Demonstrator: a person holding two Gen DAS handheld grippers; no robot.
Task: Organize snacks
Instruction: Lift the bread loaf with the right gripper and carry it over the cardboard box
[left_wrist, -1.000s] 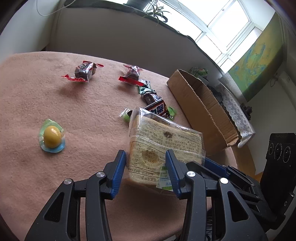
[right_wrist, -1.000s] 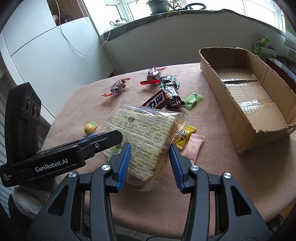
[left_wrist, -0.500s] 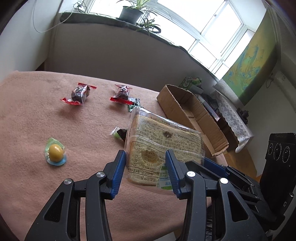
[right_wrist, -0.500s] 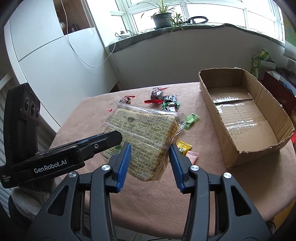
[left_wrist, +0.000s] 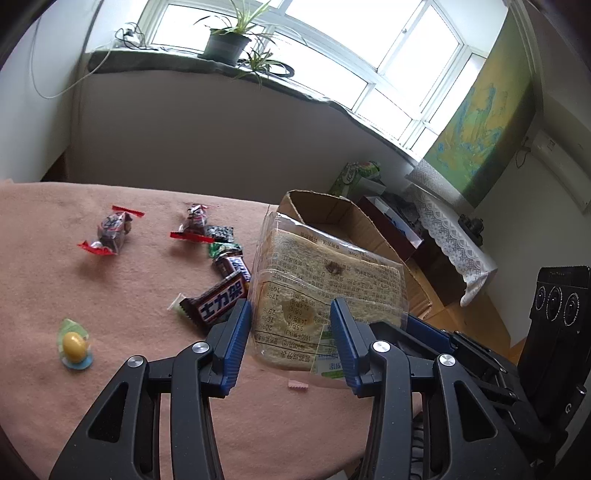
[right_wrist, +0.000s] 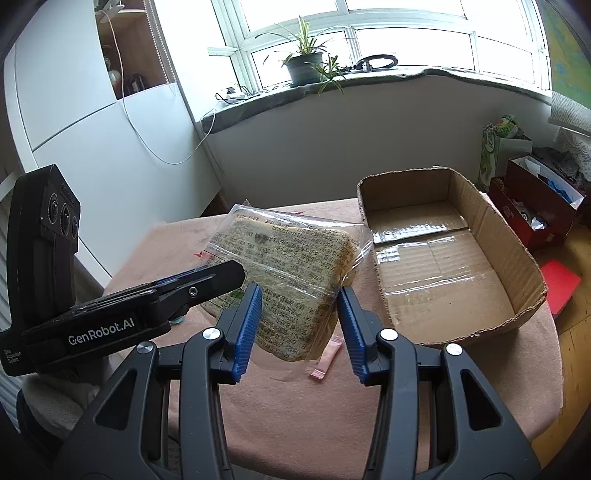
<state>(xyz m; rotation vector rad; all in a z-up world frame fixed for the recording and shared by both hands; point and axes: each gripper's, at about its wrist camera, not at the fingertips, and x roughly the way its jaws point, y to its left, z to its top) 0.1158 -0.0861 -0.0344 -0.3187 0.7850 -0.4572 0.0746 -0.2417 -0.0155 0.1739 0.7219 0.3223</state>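
A bag of sliced bread in clear plastic hangs in the air above the table; it also shows in the right wrist view. My left gripper and my right gripper are both shut on its near end, one from each side. An empty cardboard box lies open to the right of the bread, with one wall showing behind the bag in the left wrist view. Loose snacks lie on the pink cloth: a chocolate bar, two red-ended candies and a yellow jelly cup.
A pink sachet lies under the bread near the table's front edge. The table edge drops off right of the box, with a red box and bags on the floor there. A wall and a windowsill with a plant stand behind.
Both grippers have lifted the bread higher above the table and toward the box. The snacks that were hidden under it, such as the chocolate bar, show again.
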